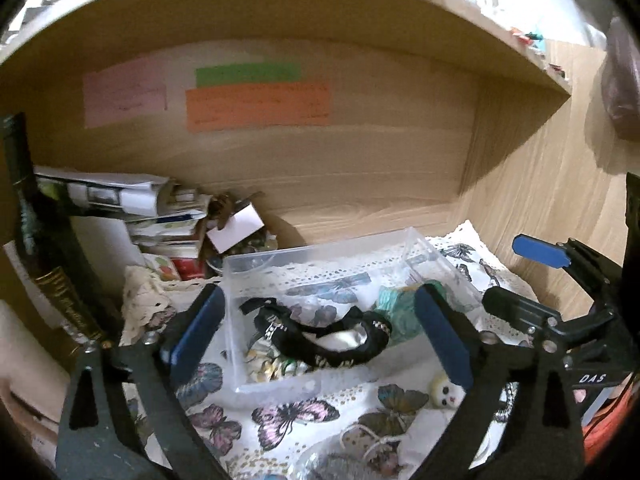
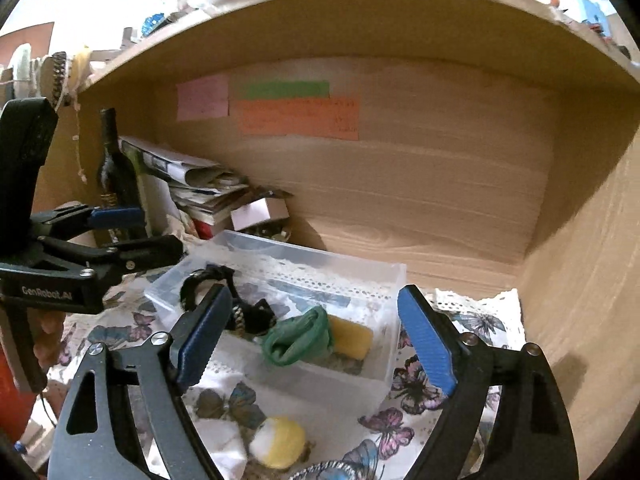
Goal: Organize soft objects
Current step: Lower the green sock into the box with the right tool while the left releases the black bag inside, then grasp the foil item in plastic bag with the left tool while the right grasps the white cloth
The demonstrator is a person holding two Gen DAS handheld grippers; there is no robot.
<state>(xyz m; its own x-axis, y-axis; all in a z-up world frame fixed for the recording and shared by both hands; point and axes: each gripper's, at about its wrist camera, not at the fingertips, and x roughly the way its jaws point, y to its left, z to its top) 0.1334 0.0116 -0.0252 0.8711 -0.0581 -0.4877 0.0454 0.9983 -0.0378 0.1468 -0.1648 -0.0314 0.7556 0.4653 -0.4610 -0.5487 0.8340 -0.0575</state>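
Note:
A clear plastic box (image 1: pixel 316 258) (image 2: pixel 394 280) stands on a butterfly-print cloth inside a wooden shelf bay. It holds a black strap-like soft item (image 1: pixel 328 340) (image 2: pixel 256 316), a green cloth (image 1: pixel 400 308) (image 2: pixel 298 338) and a yellow sponge (image 2: pixel 352 338). A small yellow-and-white pompom (image 1: pixel 446 390) (image 2: pixel 280 442) lies on the cloth in front of the box. My left gripper (image 1: pixel 320 332) (image 2: pixel 136 232) is open and empty over the box's near left side. My right gripper (image 2: pixel 312 346) (image 1: pixel 516 276) is open and empty over the box's near edge.
A dark wine bottle (image 1: pixel 44 248) (image 2: pixel 114 172) stands at the left wall. A stack of papers and booklets (image 1: pixel 136 208) (image 2: pixel 200 184) and a small open box (image 1: pixel 236 224) sit behind. A grey fuzzy item (image 1: pixel 340 464) lies at the cloth's front.

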